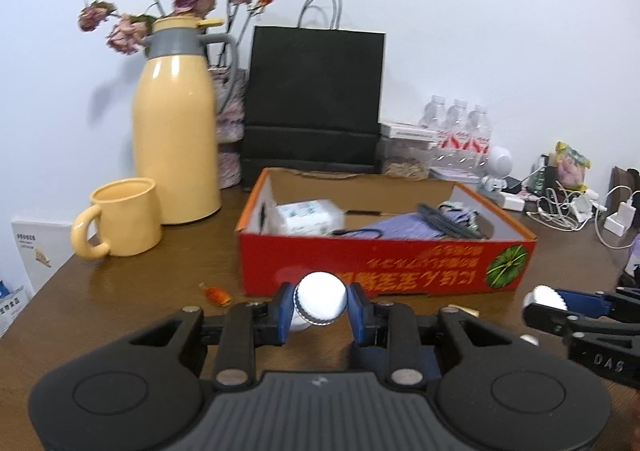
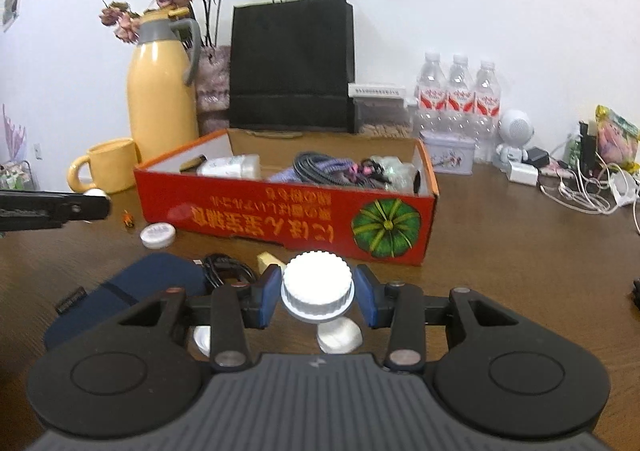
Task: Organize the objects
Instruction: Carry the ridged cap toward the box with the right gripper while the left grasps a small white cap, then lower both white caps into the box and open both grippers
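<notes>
Left gripper [image 1: 320,307]: fingers clamped on a white ridged-cap bottle [image 1: 320,298], held above the counter [image 1: 140,291] before the red box [image 1: 384,263]. Right gripper [image 2: 316,293]: fingers clamped on a second white-capped bottle [image 2: 317,285], also before the box. Box contents: cables, pouch, tissue pack. Beside it: yellow mug [image 1: 124,223], yellow thermos [image 1: 176,123].
</notes>
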### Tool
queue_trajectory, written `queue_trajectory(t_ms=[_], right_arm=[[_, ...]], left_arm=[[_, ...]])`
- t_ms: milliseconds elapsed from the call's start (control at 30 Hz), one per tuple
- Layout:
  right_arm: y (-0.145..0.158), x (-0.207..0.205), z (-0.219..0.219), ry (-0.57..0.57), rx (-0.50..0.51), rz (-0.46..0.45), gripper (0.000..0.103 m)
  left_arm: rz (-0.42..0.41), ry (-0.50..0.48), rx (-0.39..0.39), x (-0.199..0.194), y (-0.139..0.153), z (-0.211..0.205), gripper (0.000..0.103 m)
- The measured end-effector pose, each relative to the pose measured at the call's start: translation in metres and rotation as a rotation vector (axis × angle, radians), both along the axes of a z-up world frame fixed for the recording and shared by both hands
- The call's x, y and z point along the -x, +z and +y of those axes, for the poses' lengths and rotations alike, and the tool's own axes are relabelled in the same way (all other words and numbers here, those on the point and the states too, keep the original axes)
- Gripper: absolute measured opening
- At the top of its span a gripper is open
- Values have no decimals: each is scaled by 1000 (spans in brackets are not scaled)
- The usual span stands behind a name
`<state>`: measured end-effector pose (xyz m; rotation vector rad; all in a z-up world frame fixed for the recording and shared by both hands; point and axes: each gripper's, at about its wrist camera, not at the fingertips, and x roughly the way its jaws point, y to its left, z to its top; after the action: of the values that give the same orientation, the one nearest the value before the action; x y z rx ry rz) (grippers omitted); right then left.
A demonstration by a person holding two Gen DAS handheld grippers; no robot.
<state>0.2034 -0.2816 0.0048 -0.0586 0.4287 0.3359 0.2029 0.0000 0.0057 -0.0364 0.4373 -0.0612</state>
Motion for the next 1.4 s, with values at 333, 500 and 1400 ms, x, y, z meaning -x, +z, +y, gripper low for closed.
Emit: queue_trajectory(t_ms=[333, 500, 1400], right_arm=[[40, -26, 15, 40, -26, -95, 41], [52, -49, 26, 50, -27, -126, 41], [35, -173, 37, 17, -16, -54, 41]], left_arm=[[-55, 16, 7, -38, 36, -30, 27], [-62, 48, 32, -62, 43, -36, 27], [-21, 94, -35, -180, 19, -32, 27]])
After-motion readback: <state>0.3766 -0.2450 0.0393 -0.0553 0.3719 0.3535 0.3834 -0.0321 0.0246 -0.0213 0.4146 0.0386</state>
